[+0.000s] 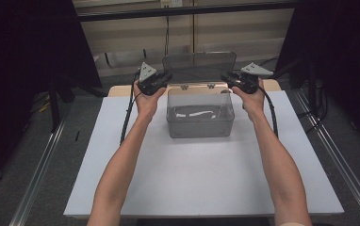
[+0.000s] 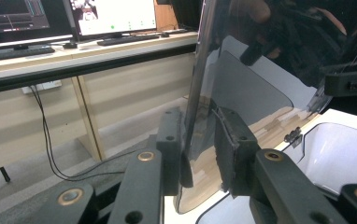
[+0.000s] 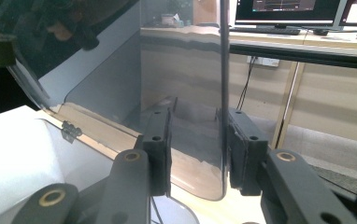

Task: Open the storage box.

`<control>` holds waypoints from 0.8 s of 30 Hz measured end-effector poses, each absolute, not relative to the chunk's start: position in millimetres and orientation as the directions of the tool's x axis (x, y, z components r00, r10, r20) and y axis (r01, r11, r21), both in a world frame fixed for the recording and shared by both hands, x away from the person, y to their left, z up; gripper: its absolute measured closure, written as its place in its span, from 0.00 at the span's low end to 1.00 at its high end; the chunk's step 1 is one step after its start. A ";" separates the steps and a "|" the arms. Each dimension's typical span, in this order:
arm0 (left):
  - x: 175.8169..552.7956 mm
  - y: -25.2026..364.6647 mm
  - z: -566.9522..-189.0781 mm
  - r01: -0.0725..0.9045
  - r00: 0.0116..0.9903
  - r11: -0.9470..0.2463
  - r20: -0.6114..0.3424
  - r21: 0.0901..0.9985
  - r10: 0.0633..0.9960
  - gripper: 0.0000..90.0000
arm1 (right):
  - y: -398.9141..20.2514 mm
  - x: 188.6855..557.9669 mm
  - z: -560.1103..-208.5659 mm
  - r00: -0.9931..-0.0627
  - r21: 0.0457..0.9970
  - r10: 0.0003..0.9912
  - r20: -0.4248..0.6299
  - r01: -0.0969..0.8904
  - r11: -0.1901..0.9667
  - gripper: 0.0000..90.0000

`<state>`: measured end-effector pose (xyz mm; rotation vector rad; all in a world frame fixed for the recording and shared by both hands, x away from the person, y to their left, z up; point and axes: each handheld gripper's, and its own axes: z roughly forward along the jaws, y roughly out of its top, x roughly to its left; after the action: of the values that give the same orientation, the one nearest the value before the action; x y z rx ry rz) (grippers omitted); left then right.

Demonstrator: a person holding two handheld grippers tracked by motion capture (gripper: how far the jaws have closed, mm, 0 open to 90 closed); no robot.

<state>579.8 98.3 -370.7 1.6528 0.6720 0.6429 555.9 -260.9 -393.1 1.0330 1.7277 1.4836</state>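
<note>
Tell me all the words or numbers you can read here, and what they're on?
None can be read.
Monitors behind the table, in the left gripper view: bright windows, text too blurred.
Monitor in the right gripper view: small marks, too small to read.
Clear box and its lid: no label visible.

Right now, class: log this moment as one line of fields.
scene: clear box on white table | lid: raised upright | left gripper: shut on lid edge | right gripper: astride opposite lid edge
</note>
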 end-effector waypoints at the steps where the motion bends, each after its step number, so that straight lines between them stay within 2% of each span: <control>1: 579.8 98.3 -370.7 0.086 0.683 -0.154 0.054 0.984 0.729 0.81 | -260.9 555.9 -393.1 -0.494 0.985 0.869 0.028 0.159 0.058 0.71; 6: 583.5 97.9 -377.4 0.116 0.681 -0.128 0.015 0.985 0.732 0.78 | -260.9 558.4 -393.2 -0.488 0.985 0.872 0.038 0.163 0.048 0.72; 8: 585.6 99.5 -381.0 0.118 0.681 -0.168 0.044 0.979 0.731 0.78 | -261.1 559.0 -392.5 -0.484 0.985 0.874 0.041 0.168 0.047 0.73; 24: 592.0 100.4 -392.2 0.147 0.685 -0.179 0.030 0.973 0.728 0.80 | -262.0 563.4 -394.9 -0.475 0.981 0.878 0.062 0.190 0.034 0.75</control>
<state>592.0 100.4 -392.2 1.7020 0.7108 0.6043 563.4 -262.0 -394.9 1.0858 1.7205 1.4845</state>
